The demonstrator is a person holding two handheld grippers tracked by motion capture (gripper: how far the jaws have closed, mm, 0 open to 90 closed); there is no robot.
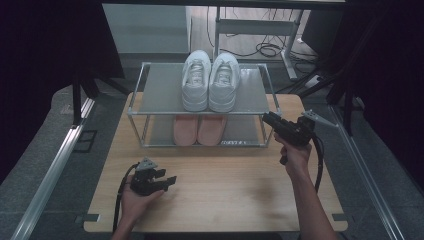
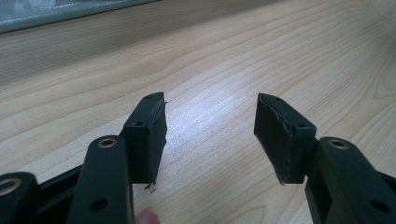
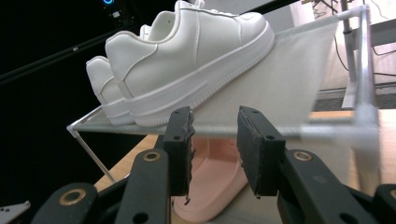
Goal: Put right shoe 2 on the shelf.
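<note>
High view shows us our right hand-held gripper (image 1: 266, 118) held just beside the right front corner of the shoe rack (image 1: 150, 95), jaws apart with nothing between them. The white sneakers (image 1: 210, 80) sit on its top shelf, the pink slippers (image 1: 199, 129) below. Our left hand-held gripper (image 1: 172, 179) rests on the counter (image 1: 240, 190), open and empty.

Each gripper, left gripper (image 1: 167, 180) and right gripper (image 1: 267, 120), is black, with two flat rectangular pads, brass-ringed pivot holes on the arms, a grey three-cornered top plate and a black trailing cable. Forearms are bare, no sleeves visible.
</note>
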